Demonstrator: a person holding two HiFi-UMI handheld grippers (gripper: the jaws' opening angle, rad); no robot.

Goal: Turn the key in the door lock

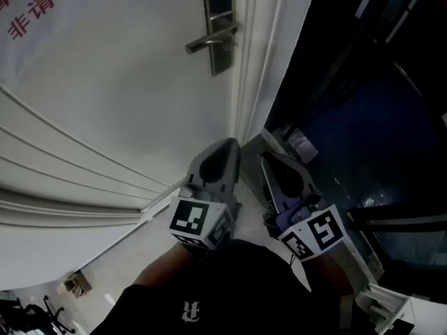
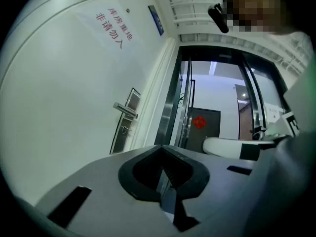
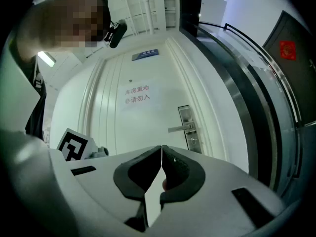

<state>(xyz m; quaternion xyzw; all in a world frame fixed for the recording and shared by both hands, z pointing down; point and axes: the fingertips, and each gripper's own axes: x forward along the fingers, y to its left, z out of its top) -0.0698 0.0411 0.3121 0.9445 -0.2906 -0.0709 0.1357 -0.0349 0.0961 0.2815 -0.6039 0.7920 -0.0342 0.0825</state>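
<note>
Nothing of the task looks done yet. The left gripper [image 1: 225,145] and the right gripper [image 1: 268,158] are held side by side low in front of the person, both well apart from the lock. In the left gripper view the left gripper's [image 2: 161,151] jaws are pressed together with nothing between them. In the right gripper view the right gripper's [image 3: 161,148] tips meet in the same way and it too carries nothing. The white door [image 1: 126,89] stands closed, with red lettering [image 3: 137,95] high on its face. The metal lock plate [image 1: 221,26] runs down the door's right edge, close to the frame, and a lever handle [image 1: 209,40] sticks out from it toward the door's middle. The keyhole [image 3: 193,141] sits on that plate just under the handle. A small dark bit shows there [image 2: 125,129] — it may be the key, but it is too small to say for sure. By my reading the whole job is still ahead: one gripper has to reach the plate at the door's edge, open, pinch the key and twist it — assuming the key is already in the lock.
</note>
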